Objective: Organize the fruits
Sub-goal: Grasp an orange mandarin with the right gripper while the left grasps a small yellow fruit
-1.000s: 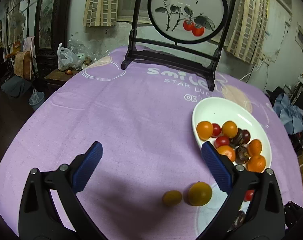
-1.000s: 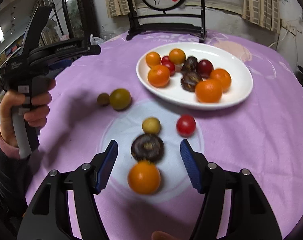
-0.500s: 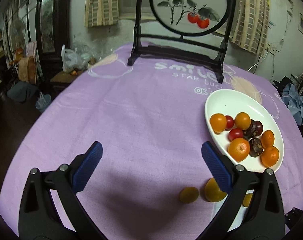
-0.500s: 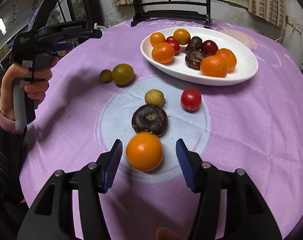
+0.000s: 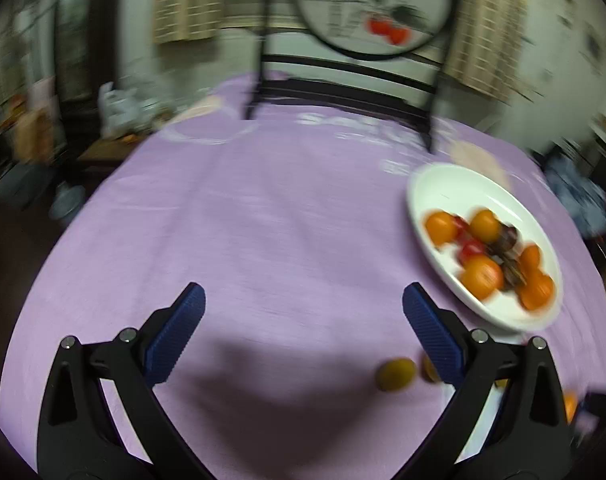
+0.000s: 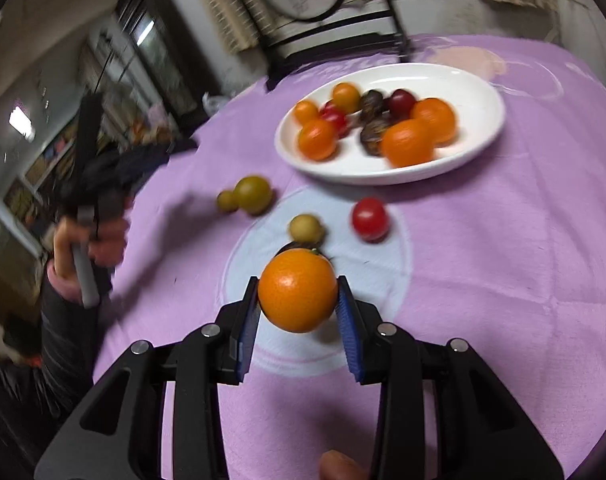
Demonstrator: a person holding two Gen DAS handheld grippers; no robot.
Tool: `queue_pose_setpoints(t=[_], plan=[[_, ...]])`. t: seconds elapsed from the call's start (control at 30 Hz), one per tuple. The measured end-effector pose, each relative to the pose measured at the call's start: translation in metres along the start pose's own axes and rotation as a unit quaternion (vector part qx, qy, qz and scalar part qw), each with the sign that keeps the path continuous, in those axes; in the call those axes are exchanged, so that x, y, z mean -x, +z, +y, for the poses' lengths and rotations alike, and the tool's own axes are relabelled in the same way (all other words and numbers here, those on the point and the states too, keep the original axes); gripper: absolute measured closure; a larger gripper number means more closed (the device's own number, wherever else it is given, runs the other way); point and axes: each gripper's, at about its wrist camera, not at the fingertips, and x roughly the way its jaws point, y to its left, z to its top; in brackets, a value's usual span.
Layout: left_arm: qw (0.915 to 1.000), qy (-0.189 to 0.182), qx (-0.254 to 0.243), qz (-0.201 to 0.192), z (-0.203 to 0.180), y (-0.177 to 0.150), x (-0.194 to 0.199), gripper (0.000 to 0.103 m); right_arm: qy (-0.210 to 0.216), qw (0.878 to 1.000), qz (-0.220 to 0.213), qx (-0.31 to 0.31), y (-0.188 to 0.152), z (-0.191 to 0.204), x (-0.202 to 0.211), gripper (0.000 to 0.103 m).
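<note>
Fruit is the business here, and the white plate [image 6: 387, 168] is the landmark for all of it. Farthest left of the plate, in the right wrist view, a person's hand [image 6: 91, 236] holds the left gripper [image 5: 303, 330] above the purple tablecloth [image 6: 503, 280], its jaws spread wide with nothing between them. Nearer the plate's left edge lie a small olive fruit [image 6: 227, 201] and a larger olive-green fruit [image 6: 254, 195], touching. In front of the plate sit a yellow fruit [image 6: 305, 228] and a red tomato [image 6: 369, 219], both still loose on the cloth.

The change since a second ago is at the right gripper [image 6: 298, 312]: then its jaws stood wide around a dark fruit with the orange [image 6: 297, 290] lying on the cloth near them; now they are closing on that orange, both blue pads against its sides, and it looks lifted clear of the cloth in front of the plate. The dark fruit [image 6: 293, 246] is almost hidden behind it. By my judgement the pickup is made and the carry to the plate comes next.

The plate holds five orange fruits, some red tomatoes and a few dark fruits, bunched toward its left half; its right half is bare.
</note>
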Motion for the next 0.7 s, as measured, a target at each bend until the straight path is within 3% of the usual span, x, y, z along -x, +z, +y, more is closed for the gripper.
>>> queue_pose_setpoints(t=[0.13, 0.3, 0.53, 0.7], plan=[[0.9957, -0.051, -0.077, -0.010, -0.015, -0.011, 0.005, 0.009, -0.015, 1.000, 0.012, -0.024, 0.000, -0.009, -0.005, 0.066], [0.9834, -0.096, -0.152, 0.025, -0.030, -0.029, -0.006, 0.035, -0.019, 0.999, 0.016, -0.023, -0.001, -0.008, -0.006, 0.066], [0.9731, -0.098, -0.203, 0.045, -0.045, -0.045, -0.015, 0.037, -0.026, 0.999, 0.024, -0.025, -0.003, -0.009, -0.007, 0.066], [0.9723, -0.093, -0.208, 0.053, -0.049, -0.050, -0.024, 0.052, -0.028, 0.999, 0.023, -0.025, -0.003, -0.010, -0.006, 0.066]])
